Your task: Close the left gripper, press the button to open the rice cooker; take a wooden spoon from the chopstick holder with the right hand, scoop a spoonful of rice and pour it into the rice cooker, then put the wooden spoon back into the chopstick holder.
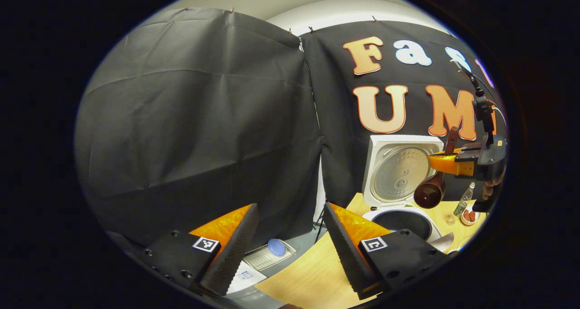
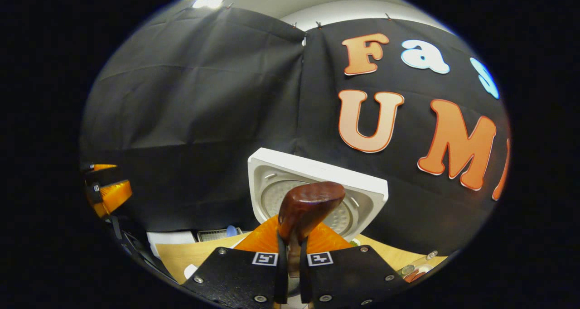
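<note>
Right gripper (image 2: pixel 290 272) clamps wooden spoon (image 2: pixel 308 209) above open rice cooker (image 1: pixel 401 182); left gripper (image 1: pixel 290 250) jaws wide, off table edge (image 1: pixel 312 272)

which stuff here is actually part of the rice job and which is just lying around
Job: rice cooker, lid open; wooden spoon held by right gripper; left gripper, open.
Lying about: small bottle; little dish; white rack with blue thing.
</note>
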### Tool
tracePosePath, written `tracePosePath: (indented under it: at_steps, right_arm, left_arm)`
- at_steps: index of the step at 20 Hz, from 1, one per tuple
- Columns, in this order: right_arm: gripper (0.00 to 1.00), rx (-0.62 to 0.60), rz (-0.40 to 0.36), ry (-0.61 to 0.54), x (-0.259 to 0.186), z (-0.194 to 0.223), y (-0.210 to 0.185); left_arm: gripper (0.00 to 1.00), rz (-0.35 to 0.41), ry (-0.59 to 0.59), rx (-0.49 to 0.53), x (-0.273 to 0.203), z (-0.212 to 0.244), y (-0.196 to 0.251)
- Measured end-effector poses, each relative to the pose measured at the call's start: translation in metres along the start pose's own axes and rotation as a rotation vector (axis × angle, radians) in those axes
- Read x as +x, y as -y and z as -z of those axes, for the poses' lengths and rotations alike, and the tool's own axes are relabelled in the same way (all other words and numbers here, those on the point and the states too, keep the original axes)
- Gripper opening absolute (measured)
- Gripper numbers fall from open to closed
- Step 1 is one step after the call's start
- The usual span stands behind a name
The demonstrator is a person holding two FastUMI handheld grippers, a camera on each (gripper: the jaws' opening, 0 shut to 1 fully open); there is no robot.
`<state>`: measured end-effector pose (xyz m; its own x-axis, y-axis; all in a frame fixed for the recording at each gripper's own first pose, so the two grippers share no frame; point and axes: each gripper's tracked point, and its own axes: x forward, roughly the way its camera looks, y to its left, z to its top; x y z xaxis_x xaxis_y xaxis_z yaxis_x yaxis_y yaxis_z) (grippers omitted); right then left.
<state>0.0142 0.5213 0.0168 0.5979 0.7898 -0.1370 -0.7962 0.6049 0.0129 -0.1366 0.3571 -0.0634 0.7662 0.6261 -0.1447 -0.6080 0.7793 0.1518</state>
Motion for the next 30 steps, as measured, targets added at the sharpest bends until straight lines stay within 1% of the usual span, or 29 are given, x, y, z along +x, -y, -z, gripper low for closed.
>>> tracePosePath:
  at_steps: [3, 5, 8, 10, 12, 15, 19, 20, 21, 23, 26, 28, 29, 30]
  right_arm:
    - [0.10, 0.120, 0.026, 0.003, -0.018, 0.000, 0.029]
    - [0.10, 0.208, 0.055, 0.007, -0.039, 0.001, 0.054]
    - [0.10, 0.334, 0.104, -0.002, -0.071, 0.014, 0.097]
    - [0.10, 0.408, 0.153, 0.000, -0.100, 0.026, 0.131]
    - [0.10, 0.458, 0.224, -0.006, -0.132, 0.045, 0.168]
    - [0.10, 0.504, 0.338, -0.033, -0.190, 0.075, 0.214]
    - [0.10, 0.554, 0.475, -0.065, -0.253, 0.126, 0.266]
    - [0.10, 0.570, 0.504, -0.075, -0.268, 0.138, 0.274]
    - [0.10, 0.580, 0.530, -0.089, -0.283, 0.150, 0.283]
    - [0.09, 0.582, 0.587, -0.110, -0.313, 0.171, 0.300]
    - [0.10, 0.601, 0.669, -0.112, -0.355, 0.194, 0.327]
    - [0.10, 0.625, 0.707, -0.119, -0.374, 0.211, 0.339]
    - [0.10, 0.625, 0.724, -0.124, -0.381, 0.220, 0.344]
    - [0.10, 0.623, 0.740, -0.127, -0.387, 0.229, 0.349]
  left_arm:
    - [0.99, 0.027, -0.001, -0.001, -0.004, -0.001, 0.018]
    - [0.98, 0.060, 0.002, 0.002, -0.008, -0.003, 0.039]
    - [0.98, 0.114, 0.020, 0.019, -0.016, -0.012, 0.074]
    - [0.98, 0.154, 0.027, 0.023, -0.020, -0.016, 0.100]
    - [0.99, 0.187, 0.022, 0.019, -0.025, -0.017, 0.122]
    - [0.98, 0.268, -0.012, -0.029, -0.038, -0.017, 0.163]
    - [0.99, 0.341, 0.002, 0.008, -0.055, -0.026, 0.211]
    - [0.99, 0.366, 0.001, 0.013, -0.059, -0.028, 0.223]
    - [0.98, 0.401, -0.010, 0.014, -0.066, -0.014, 0.244]
    - [0.98, 0.454, -0.021, 0.020, -0.078, -0.013, 0.271]
    - [0.99, 0.506, -0.005, 0.052, -0.093, -0.019, 0.304]
    - [0.98, 0.537, 0.007, 0.060, -0.101, -0.026, 0.322]
    - [0.99, 0.548, 0.012, 0.068, -0.103, -0.039, 0.325]
    - [0.99, 0.554, 0.017, 0.075, -0.107, -0.040, 0.330]
